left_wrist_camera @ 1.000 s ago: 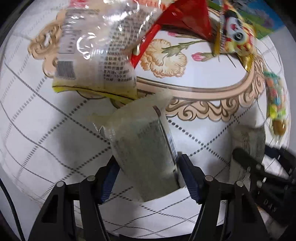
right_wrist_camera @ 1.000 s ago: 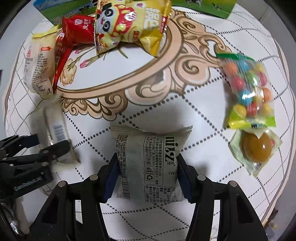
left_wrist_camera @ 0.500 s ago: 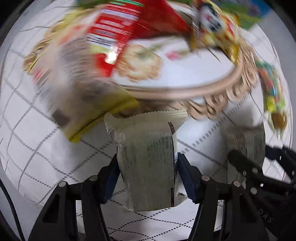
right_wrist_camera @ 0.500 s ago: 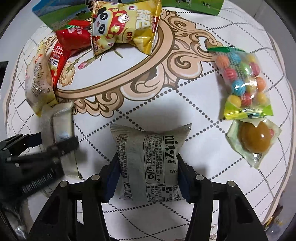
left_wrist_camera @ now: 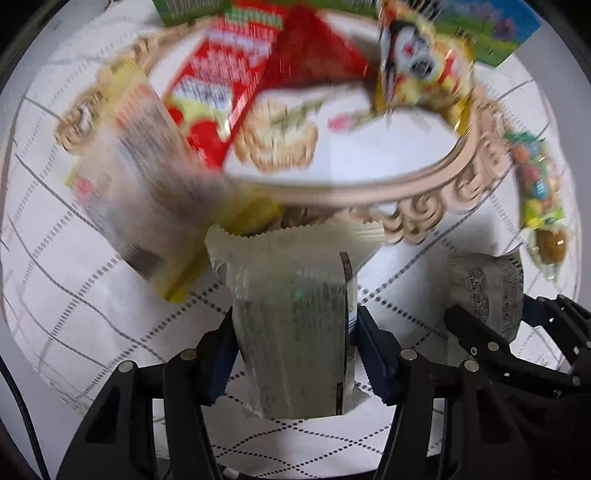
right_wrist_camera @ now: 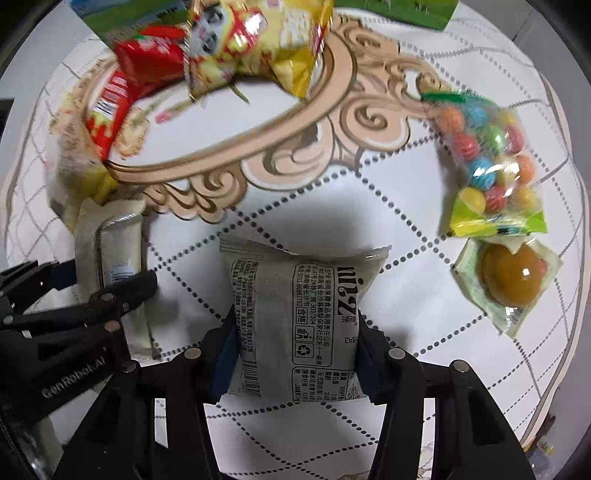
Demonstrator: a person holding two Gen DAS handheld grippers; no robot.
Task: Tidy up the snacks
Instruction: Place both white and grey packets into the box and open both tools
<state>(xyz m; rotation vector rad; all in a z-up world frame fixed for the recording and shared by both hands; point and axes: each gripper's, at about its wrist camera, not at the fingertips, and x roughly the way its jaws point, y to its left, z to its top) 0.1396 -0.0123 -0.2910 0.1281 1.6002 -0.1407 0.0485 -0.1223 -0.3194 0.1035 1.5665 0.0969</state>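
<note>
My left gripper (left_wrist_camera: 293, 354) is shut on a grey-white snack packet (left_wrist_camera: 295, 314), held upright just above the tablecloth; its top edge nearly touches a pale yellow-edged bag (left_wrist_camera: 147, 206). My right gripper (right_wrist_camera: 295, 354) is shut on a second grey printed packet (right_wrist_camera: 299, 325), held flat over the cloth. The right gripper and its packet (left_wrist_camera: 491, 295) show at the right of the left wrist view. The left gripper and its packet (right_wrist_camera: 114, 273) show at the left of the right wrist view.
A red packet (right_wrist_camera: 144, 70), a yellow panda bag (right_wrist_camera: 258, 40) and green boxes (right_wrist_camera: 399, 11) lie at the far side of the patterned tablecloth (right_wrist_camera: 388, 206). A bag of coloured balls (right_wrist_camera: 487, 158) and a brown jelly packet (right_wrist_camera: 509, 277) lie at the right.
My left gripper has moved its packet forward, toward the pale bag and the red packet. My right gripper has kept its packet and shifted slightly forward.
</note>
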